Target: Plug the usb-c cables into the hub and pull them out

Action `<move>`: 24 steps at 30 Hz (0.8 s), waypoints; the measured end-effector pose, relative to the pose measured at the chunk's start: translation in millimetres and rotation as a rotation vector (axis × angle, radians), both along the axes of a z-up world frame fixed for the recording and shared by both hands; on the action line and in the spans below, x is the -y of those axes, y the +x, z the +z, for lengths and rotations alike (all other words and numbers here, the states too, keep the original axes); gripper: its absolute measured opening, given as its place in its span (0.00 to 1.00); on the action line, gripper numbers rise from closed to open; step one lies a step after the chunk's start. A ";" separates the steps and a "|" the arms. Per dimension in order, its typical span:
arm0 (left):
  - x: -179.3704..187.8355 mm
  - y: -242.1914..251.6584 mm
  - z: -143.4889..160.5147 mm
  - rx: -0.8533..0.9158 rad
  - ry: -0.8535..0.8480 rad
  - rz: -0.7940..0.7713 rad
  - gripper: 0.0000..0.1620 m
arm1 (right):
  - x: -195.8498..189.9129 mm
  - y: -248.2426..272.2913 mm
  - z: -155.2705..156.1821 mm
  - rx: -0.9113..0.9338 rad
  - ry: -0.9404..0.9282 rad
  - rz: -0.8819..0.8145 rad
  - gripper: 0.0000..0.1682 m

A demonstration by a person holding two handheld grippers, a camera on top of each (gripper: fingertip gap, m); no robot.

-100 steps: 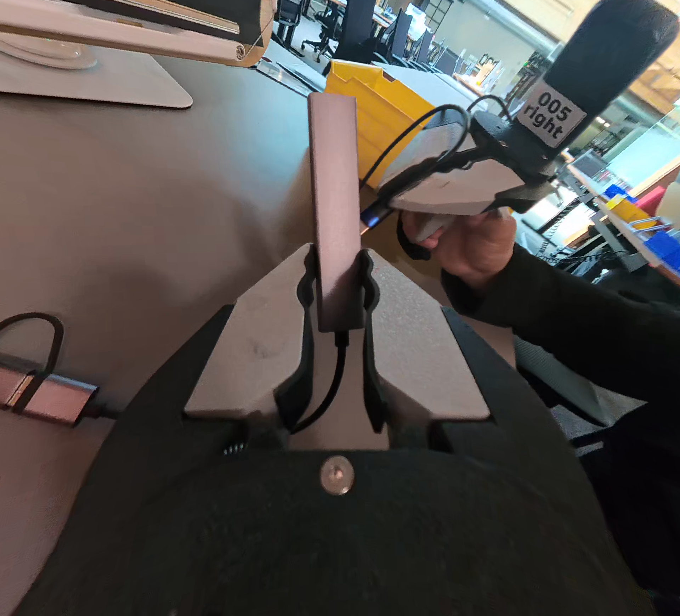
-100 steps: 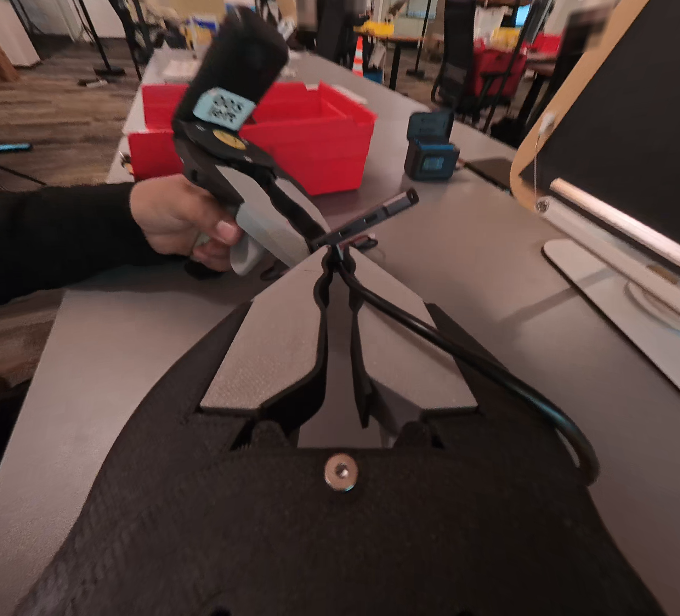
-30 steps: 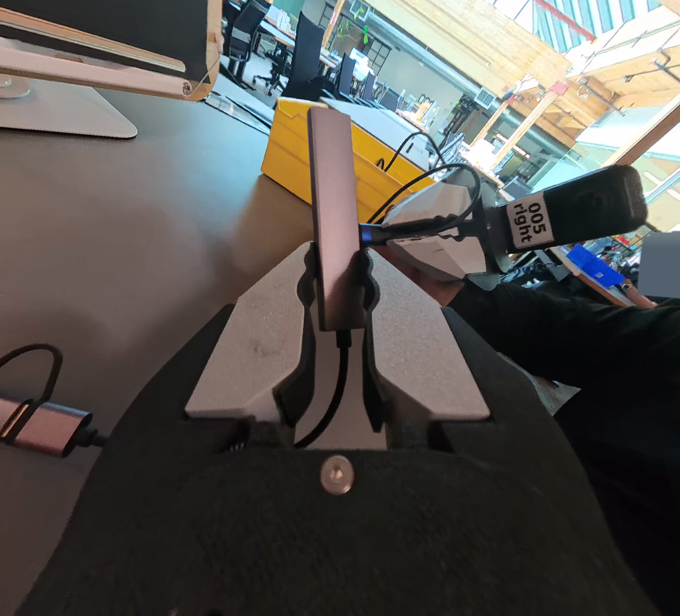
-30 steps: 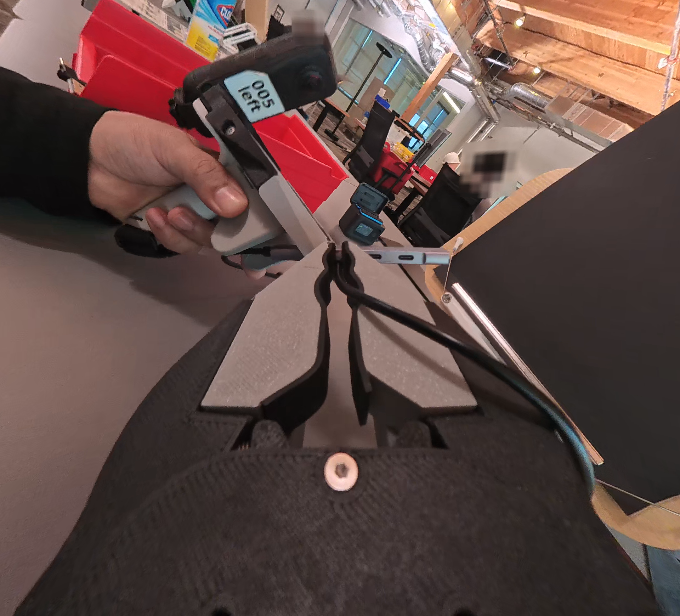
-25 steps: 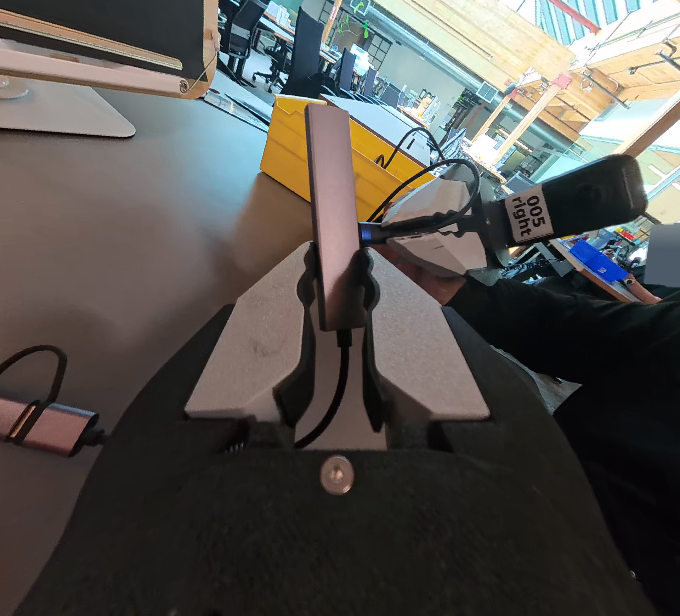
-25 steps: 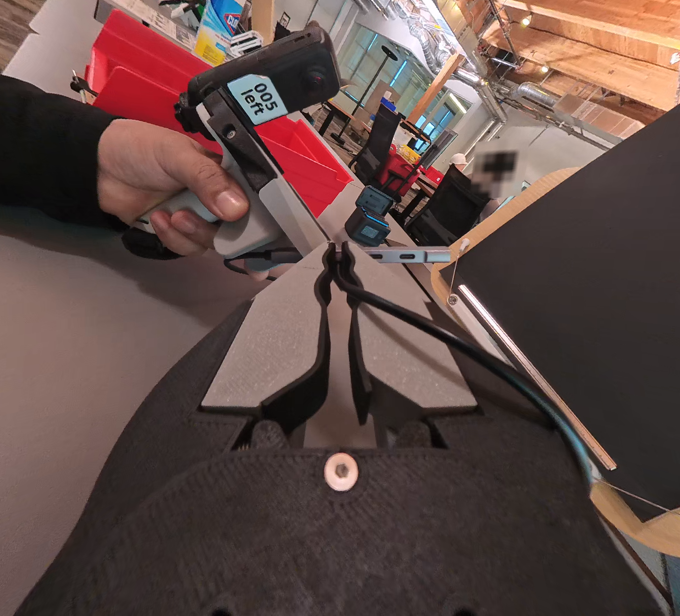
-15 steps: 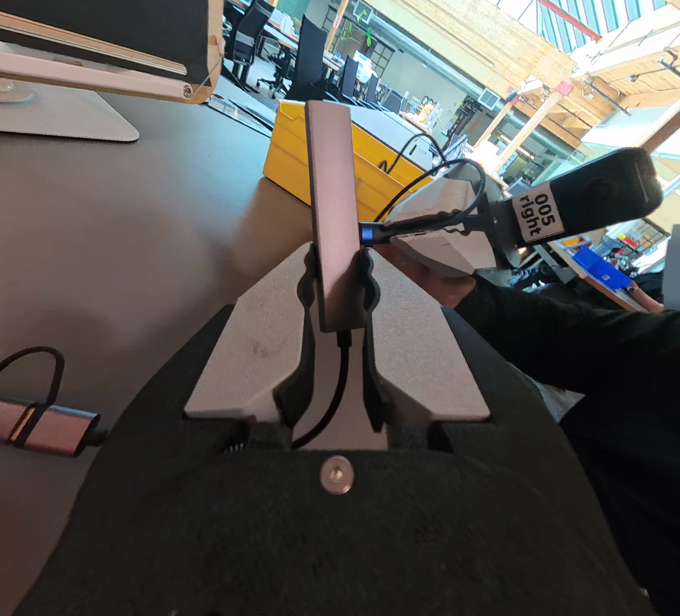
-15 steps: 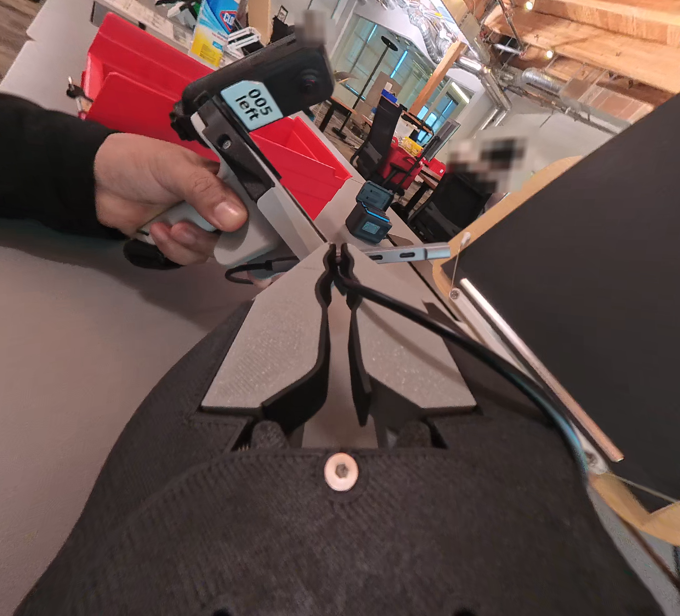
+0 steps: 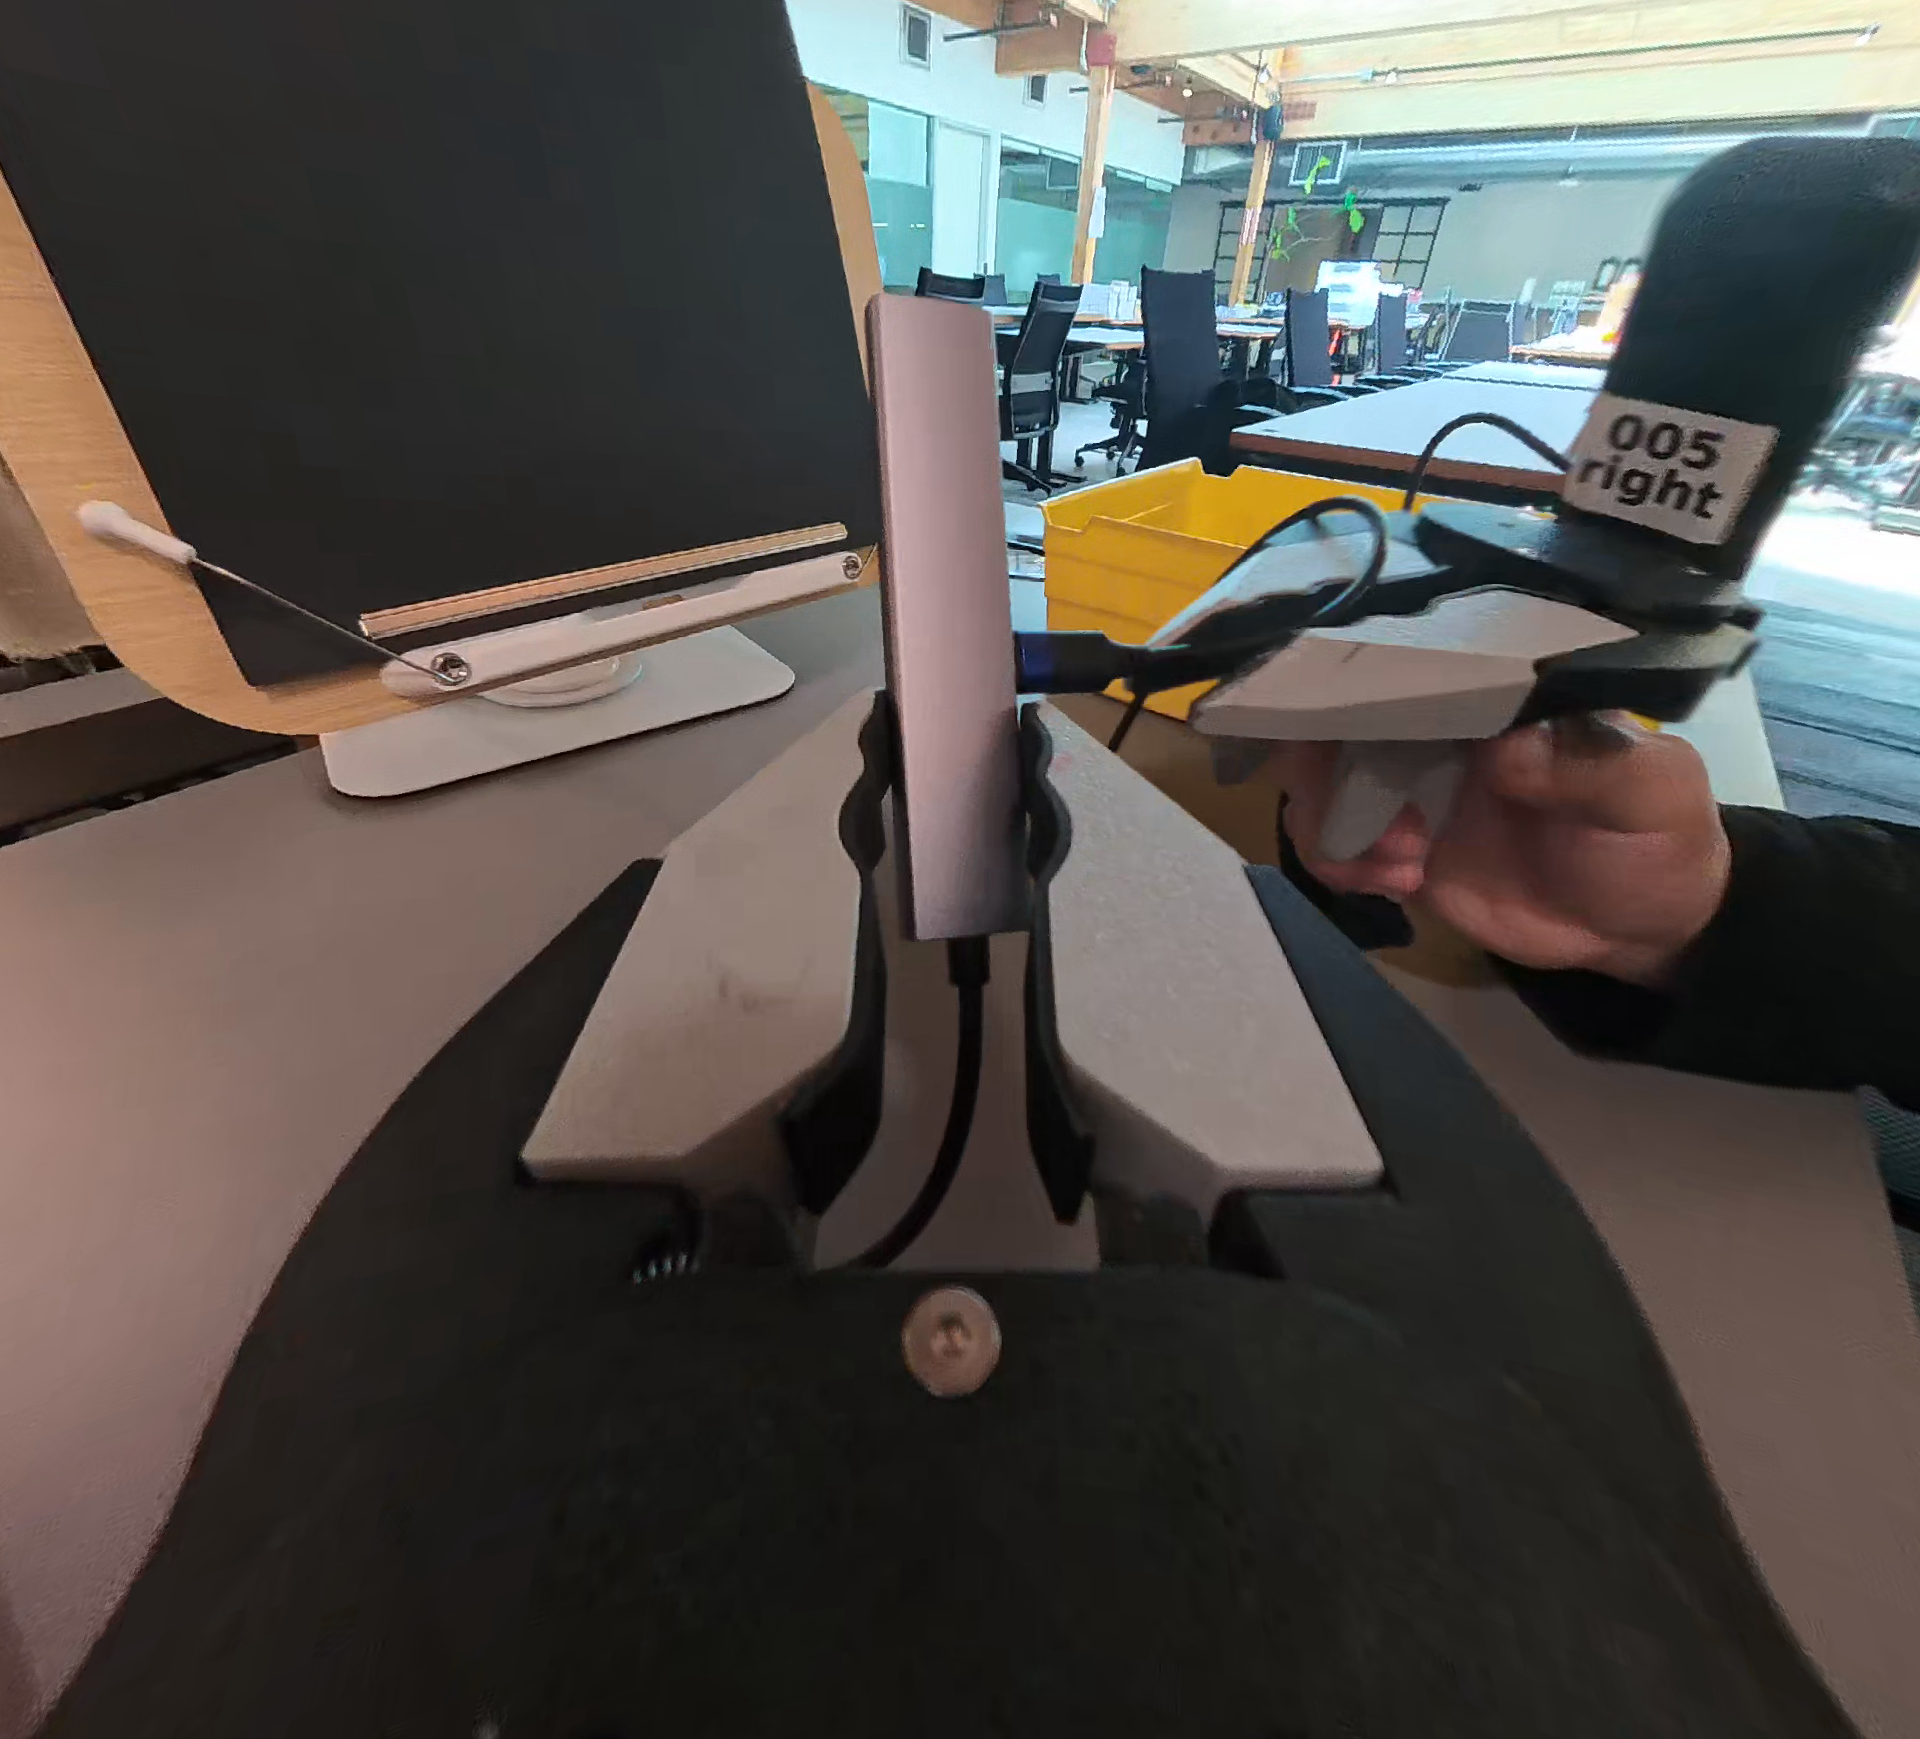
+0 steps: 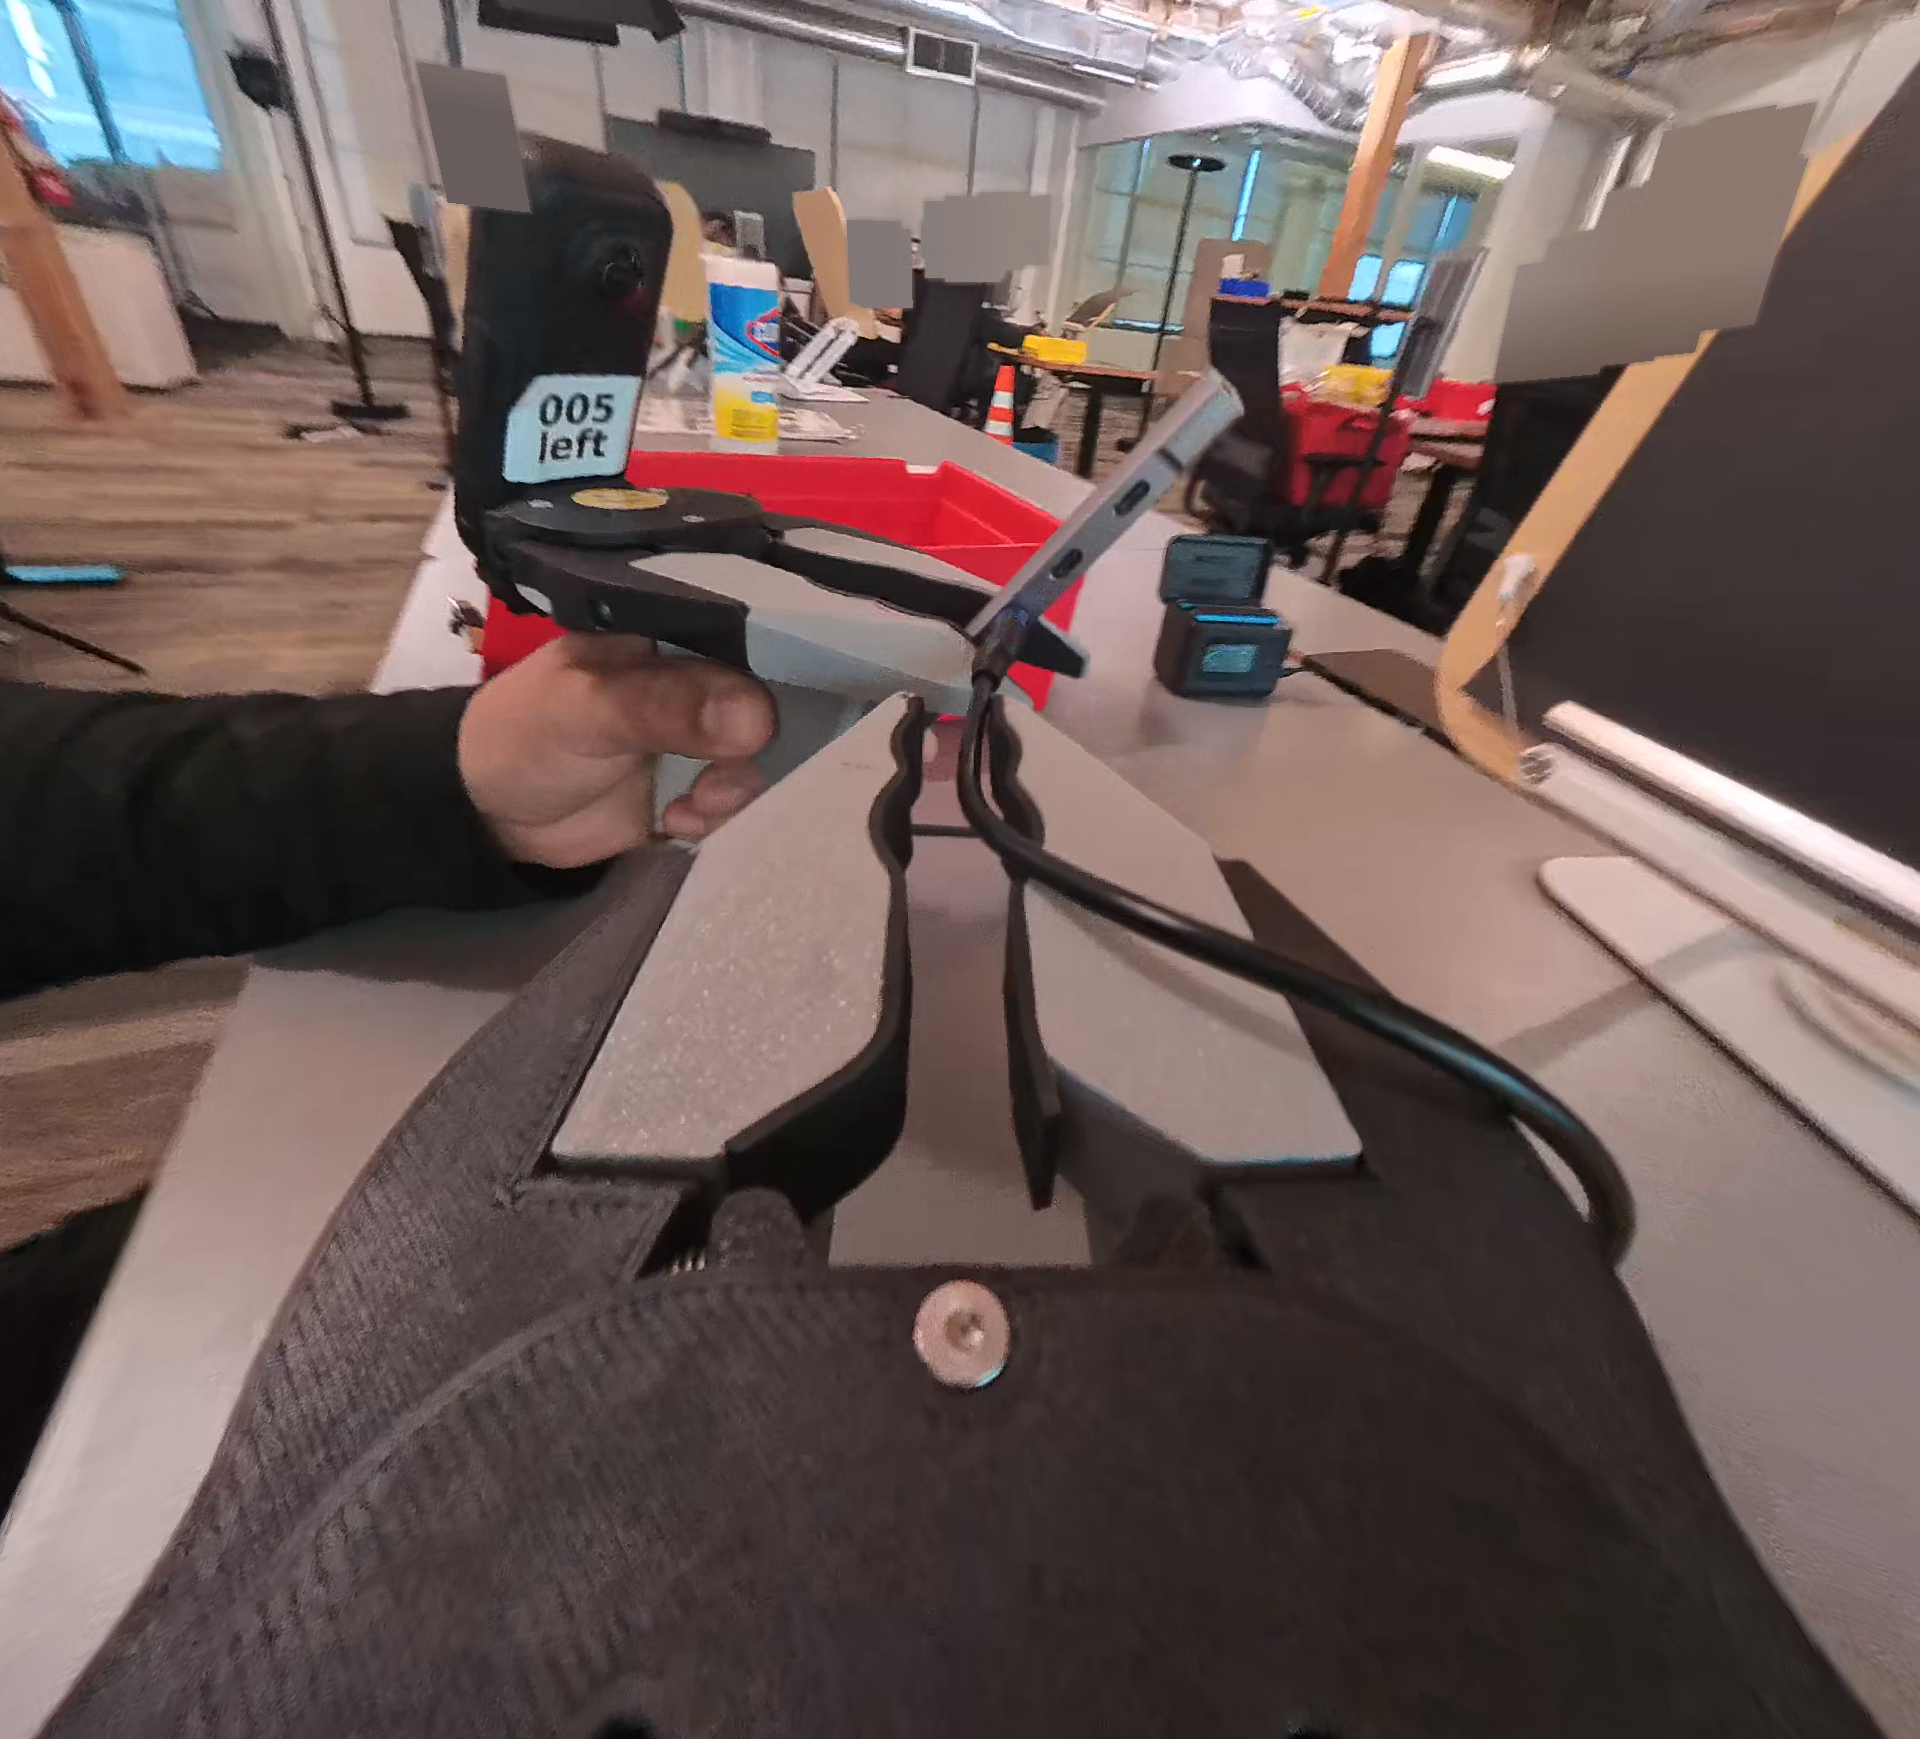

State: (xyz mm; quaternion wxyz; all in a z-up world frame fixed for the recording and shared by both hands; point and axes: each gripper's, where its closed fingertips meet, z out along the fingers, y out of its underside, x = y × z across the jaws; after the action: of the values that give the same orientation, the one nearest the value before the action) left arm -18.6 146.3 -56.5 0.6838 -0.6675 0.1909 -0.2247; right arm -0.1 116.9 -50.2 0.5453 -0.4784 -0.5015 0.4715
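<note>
Left gripper (image 9: 948, 780) clamped on the lower end of the grey hub (image 9: 940, 588), held upright above the grey table (image 9: 312, 941), with the hub's own black lead (image 9: 951, 1097) hanging down between the fingers. Right gripper (image 10: 951, 733) with fingers standing slightly apart at the tips, the black usb-c cable (image 10: 1195, 941) running through the gap and curving off to the right; whether the fingers actually pinch the cable, cannot tell. Cable's plug (image 9: 1060, 650) seated in the hub's side, seen from the left wrist view meeting the hub's right edge just above the fingertips. Beyond the tools: a yellow bin (image 9: 1164, 546) behind the right gripper, a red bin (image 10: 883, 505) behind the left one, a dark board on a white stand (image 9: 561, 692) at the table's far side, and a small dark case (image 10: 1216, 619) near it.
</note>
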 end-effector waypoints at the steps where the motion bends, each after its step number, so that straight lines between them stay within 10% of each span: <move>1: 0.3 1.4 0.0 -0.018 0.013 0.005 0.14 | -0.7 -1.1 -1.7 0.001 -0.050 0.021 0.04; 8: -0.7 14.4 -12.9 -0.227 0.055 0.063 0.14 | -8.2 0.1 -7.7 -0.008 -0.278 0.116 0.04; 24: 25.8 23.2 -5.2 0.071 -0.087 -0.261 0.07 | -5.7 16.4 -1.6 0.015 -0.332 0.228 0.02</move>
State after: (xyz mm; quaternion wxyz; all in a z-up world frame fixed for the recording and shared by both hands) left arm 4.6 120.5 -61.8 0.6256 -0.6574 0.2419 -0.3435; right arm 16.4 122.6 -51.8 0.3980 -0.5054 -0.4720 0.6028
